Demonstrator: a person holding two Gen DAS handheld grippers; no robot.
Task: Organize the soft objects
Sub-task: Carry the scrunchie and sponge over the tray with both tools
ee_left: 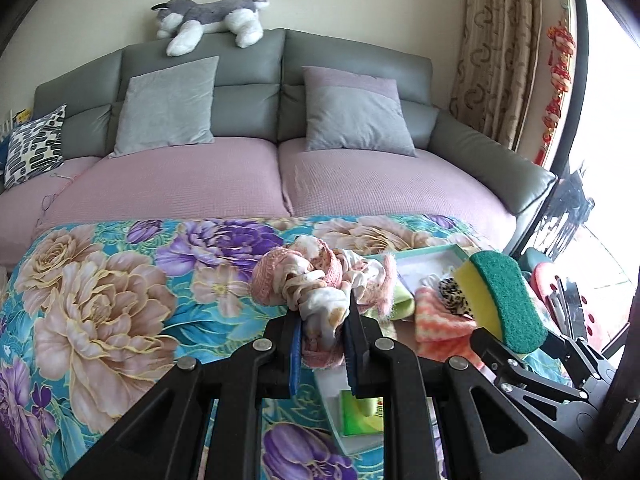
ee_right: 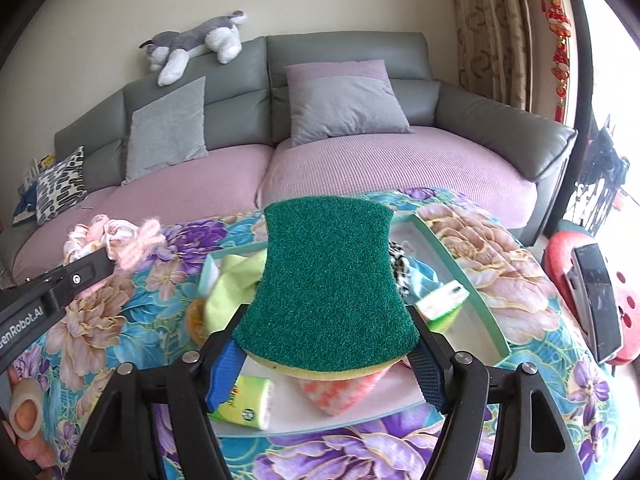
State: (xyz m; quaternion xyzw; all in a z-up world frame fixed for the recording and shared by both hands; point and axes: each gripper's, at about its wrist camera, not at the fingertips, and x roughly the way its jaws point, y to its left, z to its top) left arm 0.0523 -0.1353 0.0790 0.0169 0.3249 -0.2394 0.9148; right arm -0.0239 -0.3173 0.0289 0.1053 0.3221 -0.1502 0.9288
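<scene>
Sponge (ee_right: 326, 280) is clamped in right hand-held gripper (ee_right: 326, 354), scrunchie (ee_left: 320, 300) in left hand-held gripper (ee_left: 322, 354) marked "…senRobot.AI".

A grey leather sofa (ee_left: 256, 80) with mauve seat covers lines the cream wall (ee_left: 360, 0); daylight floods a window (ee_left: 604, 100) at three o'clock.

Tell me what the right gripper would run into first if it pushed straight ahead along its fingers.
Probably the far wall of the shallow teal box: the right gripper, shut on the green and yellow sponge, points over the box's contents. Past that lies the sofa. Depth is hard to judge in the fisheye.
</scene>
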